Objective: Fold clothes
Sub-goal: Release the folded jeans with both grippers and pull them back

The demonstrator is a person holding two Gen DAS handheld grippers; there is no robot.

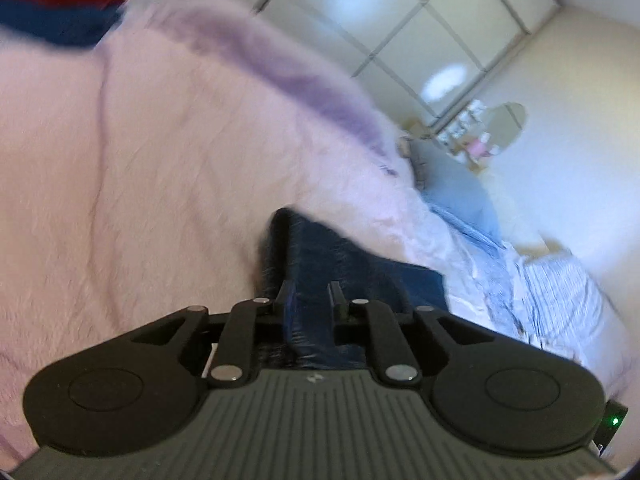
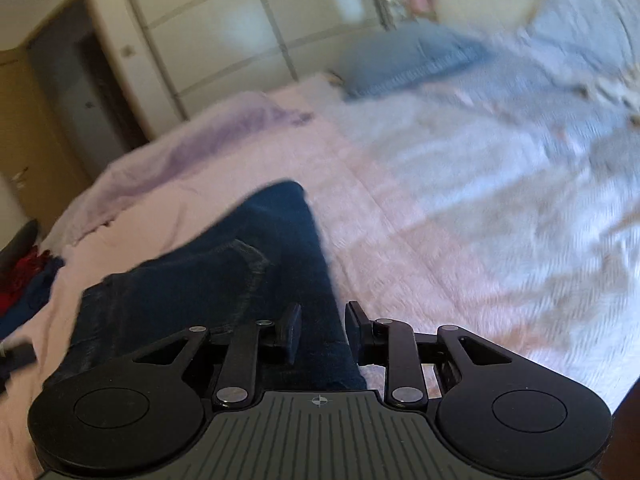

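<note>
Item: dark jeans (image 2: 224, 280), on pink bedspread (image 1: 140, 160). Left gripper (image 1: 310, 296) pinched narrow on denim; right gripper (image 2: 322, 328) clamped on another part. Fold apparently just beginning; jeans rumpled, folding and stacking remain.

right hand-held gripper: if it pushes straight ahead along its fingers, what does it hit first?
The right hand-held gripper already clamps the dark jeans. Straight on, it likely meets the pink bedspread they lie on; depth is unclear.

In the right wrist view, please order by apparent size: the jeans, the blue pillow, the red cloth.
1. jeans, though nearness to the camera enlarges them
2. blue pillow
3. red cloth, partly cut off at the edge
</note>
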